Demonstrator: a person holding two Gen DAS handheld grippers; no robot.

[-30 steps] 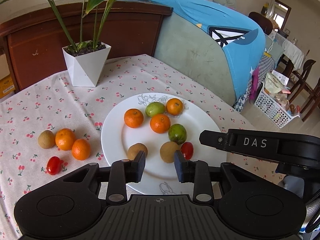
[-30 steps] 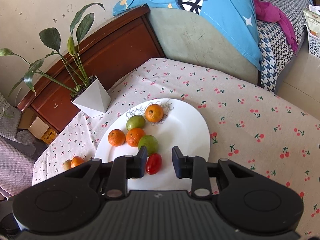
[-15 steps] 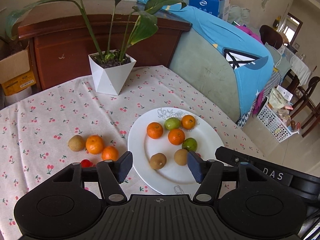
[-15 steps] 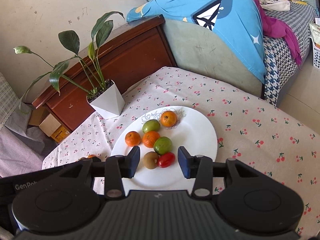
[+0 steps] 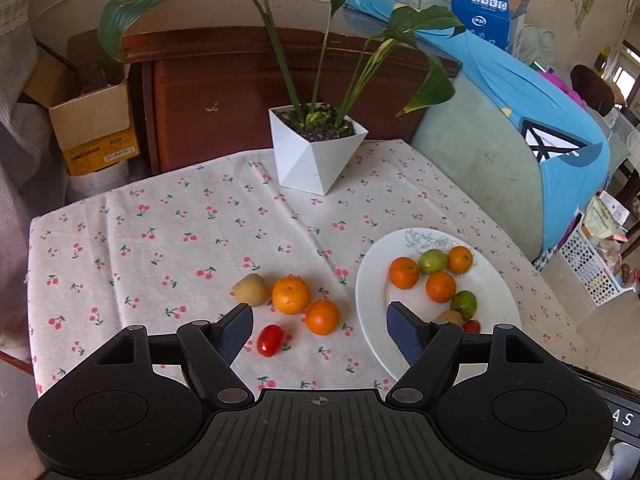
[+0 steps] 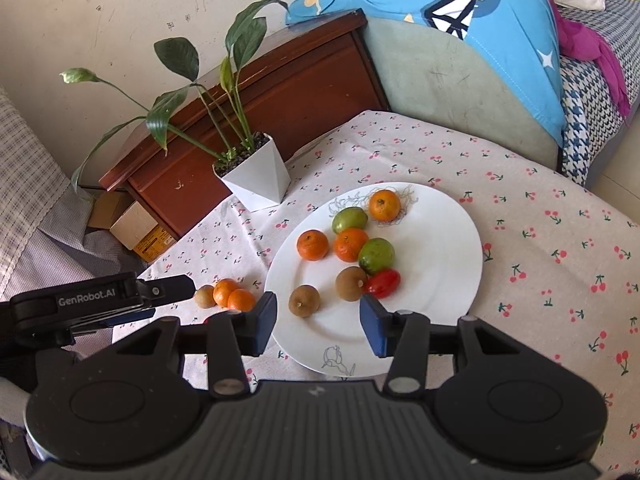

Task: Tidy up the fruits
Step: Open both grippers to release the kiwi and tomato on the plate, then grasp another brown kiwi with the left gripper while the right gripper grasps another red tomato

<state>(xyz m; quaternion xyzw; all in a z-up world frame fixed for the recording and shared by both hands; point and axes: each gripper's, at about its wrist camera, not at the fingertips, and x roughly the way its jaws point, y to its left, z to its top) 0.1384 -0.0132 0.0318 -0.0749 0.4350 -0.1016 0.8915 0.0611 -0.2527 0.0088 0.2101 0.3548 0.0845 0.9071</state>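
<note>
A white plate (image 5: 376, 312) (image 6: 448, 240) on the cherry-print tablecloth holds several fruits: oranges, green ones, brown kiwis and a red tomato (image 6: 383, 282). Left of the plate lie a kiwi (image 5: 250, 289), two oranges (image 5: 291, 294) (image 5: 322, 316) and a red tomato (image 5: 270, 340). My left gripper (image 5: 320, 330) is open and empty, above the cloth between the loose fruits and the plate. My right gripper (image 6: 318, 322) is open and empty over the plate's near edge, close to a kiwi (image 6: 304, 300).
A white potted plant (image 5: 316, 156) (image 6: 256, 178) stands at the back of the table. A wooden headboard (image 5: 240, 92) and a sofa with a blue cover (image 5: 520, 128) lie behind. Cardboard boxes (image 5: 92, 124) sit at the left. The left gripper's body (image 6: 92, 304) shows at left.
Both grippers have opened wider and pulled back and up. The left view has swung left, so the loose fruits now sit centered between its fingers.
</note>
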